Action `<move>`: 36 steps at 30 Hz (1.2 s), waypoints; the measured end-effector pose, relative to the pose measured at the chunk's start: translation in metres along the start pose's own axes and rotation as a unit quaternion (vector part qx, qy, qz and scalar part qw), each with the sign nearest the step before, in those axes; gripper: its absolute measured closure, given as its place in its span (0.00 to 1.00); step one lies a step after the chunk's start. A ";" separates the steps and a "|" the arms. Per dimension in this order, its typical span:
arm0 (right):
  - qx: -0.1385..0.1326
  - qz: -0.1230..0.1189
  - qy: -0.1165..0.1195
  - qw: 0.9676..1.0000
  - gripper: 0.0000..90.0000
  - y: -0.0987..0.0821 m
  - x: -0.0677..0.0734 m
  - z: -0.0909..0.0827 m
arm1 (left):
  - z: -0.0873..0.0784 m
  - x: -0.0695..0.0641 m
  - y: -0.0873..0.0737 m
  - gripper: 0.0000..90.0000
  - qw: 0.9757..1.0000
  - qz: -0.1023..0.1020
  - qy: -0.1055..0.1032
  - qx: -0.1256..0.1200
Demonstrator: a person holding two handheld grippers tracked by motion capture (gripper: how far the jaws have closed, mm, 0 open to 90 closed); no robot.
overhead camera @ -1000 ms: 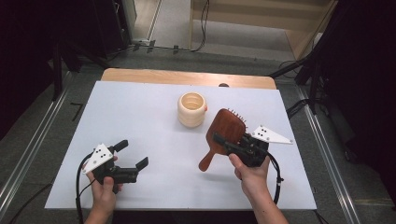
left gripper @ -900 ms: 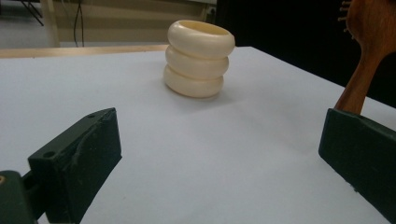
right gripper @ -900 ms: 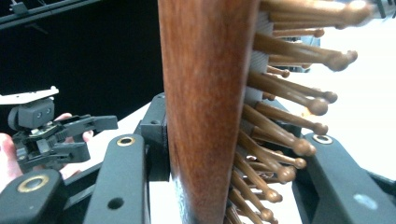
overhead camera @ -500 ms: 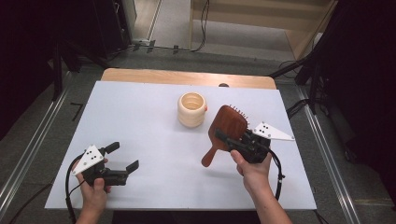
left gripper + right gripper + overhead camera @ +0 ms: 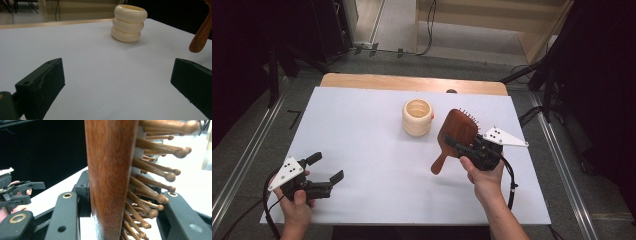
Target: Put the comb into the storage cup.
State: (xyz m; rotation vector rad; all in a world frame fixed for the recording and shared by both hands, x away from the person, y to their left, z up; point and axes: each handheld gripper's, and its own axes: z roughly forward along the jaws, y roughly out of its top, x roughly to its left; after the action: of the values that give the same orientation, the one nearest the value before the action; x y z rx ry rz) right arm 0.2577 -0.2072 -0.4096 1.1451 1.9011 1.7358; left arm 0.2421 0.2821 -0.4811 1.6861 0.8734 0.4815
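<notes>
White tabletop [image 5: 362,125] ahead: my right fingers [image 5: 457,145] clamp the hairbrush [image 5: 455,131]; left fingers [image 5: 325,167] spread, empty. I'd lower handle-first into the cup [image 5: 417,116], slowly.

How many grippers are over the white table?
2: the left gripper near the table's front left, fingers open; the right gripper right of the cream holder, gripping the wooden hairbrush.

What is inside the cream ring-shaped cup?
The cup stands upright on the white table. The high view shows only its pale inner wall near the rim; the bottom is hidden, so contents cannot be told.
</notes>
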 end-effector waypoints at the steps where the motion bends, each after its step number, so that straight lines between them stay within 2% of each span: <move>1: -0.001 -0.002 0.000 1.000 0.57 0.001 0.000 0.000 | 0.000 0.001 -0.001 0.00 1.000 -0.002 0.002 -0.001; 4: -0.003 -0.005 -0.001 1.000 0.57 0.003 -0.001 0.002 | 0.001 0.001 -0.002 0.00 1.000 -0.006 0.004 -0.001; 7: -0.003 -0.008 -0.003 1.000 0.57 0.006 -0.001 0.005 | 0.002 0.001 -0.003 0.00 1.000 -0.001 0.012 0.006; 18: -0.002 -0.021 -0.013 1.000 0.57 0.019 -0.004 0.014 | 0.001 0.003 -0.005 0.00 1.000 -0.016 0.004 -0.004; 23: -0.006 -0.023 -0.015 1.000 0.57 0.026 -0.006 0.017 | 0.000 0.004 -0.005 0.00 1.000 -0.015 0.010 -0.009; 26: -0.006 -0.024 -0.017 1.000 0.57 0.030 -0.007 0.019 | 0.000 0.004 -0.005 0.00 1.000 -0.020 0.007 -0.011; 36: -0.009 -0.029 -0.021 0.999 0.57 0.040 -0.010 0.029 | 0.000 0.005 -0.006 0.00 1.000 -0.018 0.007 -0.012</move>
State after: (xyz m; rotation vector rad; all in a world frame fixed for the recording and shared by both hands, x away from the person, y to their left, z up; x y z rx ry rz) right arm 0.2977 -0.1970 -0.3804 1.0992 1.8725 1.6815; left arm 0.2433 0.2867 -0.4870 1.6442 0.9028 0.4794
